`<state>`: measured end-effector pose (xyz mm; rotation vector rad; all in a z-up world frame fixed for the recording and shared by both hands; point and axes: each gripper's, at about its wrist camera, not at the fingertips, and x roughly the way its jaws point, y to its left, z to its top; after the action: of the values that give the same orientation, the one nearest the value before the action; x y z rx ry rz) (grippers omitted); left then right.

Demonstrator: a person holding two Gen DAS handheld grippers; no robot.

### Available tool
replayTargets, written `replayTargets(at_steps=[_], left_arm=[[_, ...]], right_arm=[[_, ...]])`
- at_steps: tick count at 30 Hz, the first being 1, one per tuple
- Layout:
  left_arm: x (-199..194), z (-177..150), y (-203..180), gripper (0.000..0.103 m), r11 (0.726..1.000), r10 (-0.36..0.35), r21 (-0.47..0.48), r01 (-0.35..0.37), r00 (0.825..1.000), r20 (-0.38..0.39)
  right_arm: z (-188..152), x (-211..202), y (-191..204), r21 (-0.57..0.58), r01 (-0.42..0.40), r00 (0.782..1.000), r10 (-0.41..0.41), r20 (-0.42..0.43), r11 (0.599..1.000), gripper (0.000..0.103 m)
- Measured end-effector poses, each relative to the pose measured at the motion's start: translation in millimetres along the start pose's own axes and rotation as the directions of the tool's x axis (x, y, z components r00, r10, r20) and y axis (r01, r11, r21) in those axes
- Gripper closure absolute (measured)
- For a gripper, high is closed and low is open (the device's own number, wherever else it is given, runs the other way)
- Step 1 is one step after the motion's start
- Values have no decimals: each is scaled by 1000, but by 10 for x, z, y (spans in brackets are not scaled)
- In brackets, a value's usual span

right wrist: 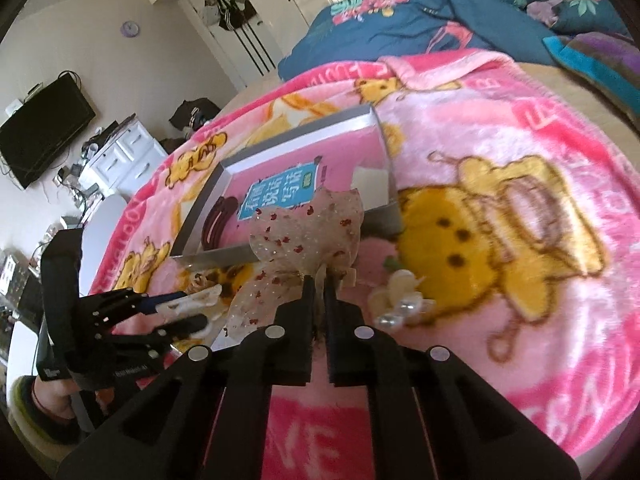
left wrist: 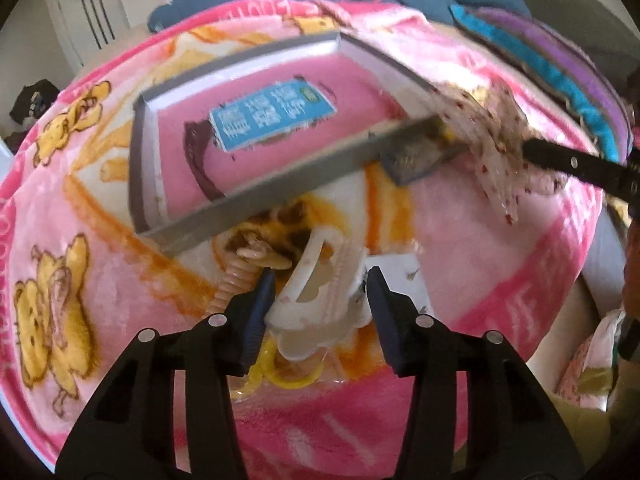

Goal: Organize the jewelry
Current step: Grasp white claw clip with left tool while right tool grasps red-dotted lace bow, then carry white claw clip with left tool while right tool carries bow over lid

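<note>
A white hair claw clip (left wrist: pixel 316 296) lies between the blue pads of my left gripper (left wrist: pixel 322 274), which touch it on both sides just above the pink blanket. The right wrist view shows that gripper (right wrist: pixel 196 312) at lower left with the clip (right wrist: pixel 200 298) in it. My right gripper (right wrist: pixel 318 277) is shut on a sheer bow (right wrist: pixel 304 232) with red flecks, held up before the near rim of the grey box (right wrist: pixel 216 256). From the left wrist the bow (left wrist: pixel 492 136) hangs off the box's (left wrist: pixel 256 196) right corner. A dark red hair tie (left wrist: pixel 200 160) lies inside.
A beige spiral hair tie (left wrist: pixel 236 280), yellow rings (left wrist: pixel 288 376) and a small card (left wrist: pixel 400 276) lie by the left gripper. A pearl flower clip (right wrist: pixel 400 300) rests right of the right gripper. A blue floral quilt (right wrist: pixel 420 24) is bunched behind. White drawers (right wrist: pixel 120 156) stand off the bed's left.
</note>
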<state>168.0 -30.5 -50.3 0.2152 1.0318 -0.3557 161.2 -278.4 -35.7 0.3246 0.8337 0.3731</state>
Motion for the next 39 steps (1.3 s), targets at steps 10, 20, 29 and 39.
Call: replayTargets(at_steps=[10, 20, 29, 39], left_arm=[[-420, 40, 99, 66, 997, 26, -69, -18, 994, 110], [-817, 68, 379, 66, 989, 68, -144, -42, 981, 180], [-1110, 164, 614, 66, 976, 106, -212, -55, 965, 241], [-1154, 400, 637, 66, 969, 112, -243, -43, 953, 280]], right_arm=[[6, -232, 90, -28, -8, 999, 9, 35, 1000, 99], [76, -394, 434, -92, -59, 995, 65, 70, 994, 99], [247, -409, 764, -149, -102, 989, 117, 93, 984, 99], [522, -439, 1000, -200, -107, 978, 140, 156, 974, 99]])
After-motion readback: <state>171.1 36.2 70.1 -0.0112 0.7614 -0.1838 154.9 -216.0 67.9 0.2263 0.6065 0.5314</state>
